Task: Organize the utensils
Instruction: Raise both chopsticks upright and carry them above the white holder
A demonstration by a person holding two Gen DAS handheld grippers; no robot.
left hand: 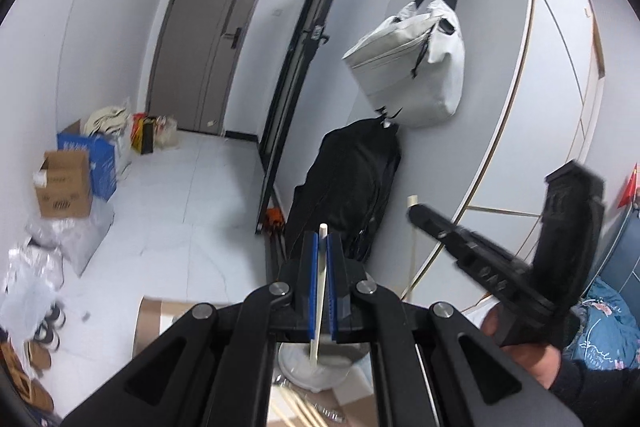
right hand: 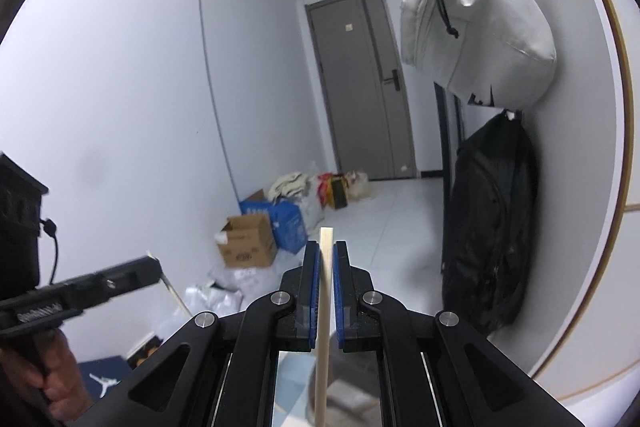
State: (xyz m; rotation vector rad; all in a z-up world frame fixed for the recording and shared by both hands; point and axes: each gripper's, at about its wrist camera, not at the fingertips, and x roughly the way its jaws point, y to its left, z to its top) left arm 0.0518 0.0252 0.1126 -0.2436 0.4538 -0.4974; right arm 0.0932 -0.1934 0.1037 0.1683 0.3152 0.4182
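Left hand-held gripper [left hand: 322, 239]: blue pads pinched tight on a pale chopstick [left hand: 319, 291], stick running straight up the slot and poking out past the fingertips.
Right hand-held gripper [right hand: 324, 247]: jaws pressed onto a second, squarer wooden chopstick [right hand: 323, 311], tip standing just above the pads, lower end running out of the bottom of the view.
Cross view: from the left wrist, the right tool shows at the right edge, blurred, gripped by a hand [left hand: 516, 347] in a dark sleeve; from the right wrist, the left tool sits low at the left with its stick jutting out.
Below the left tool: a white round container [left hand: 320, 367], the held stick's lower end over it; more wooden sticks [left hand: 296, 407] lie on cardboard near the bottom edge.
Wall side: grey bag [right hand: 476, 23] hanging, black jacket [right hand: 488, 227] beneath it.
Far end: brown door [right hand: 360, 83], cardboard box [right hand: 248, 241] and blue box [right hand: 288, 223] on the white floor.
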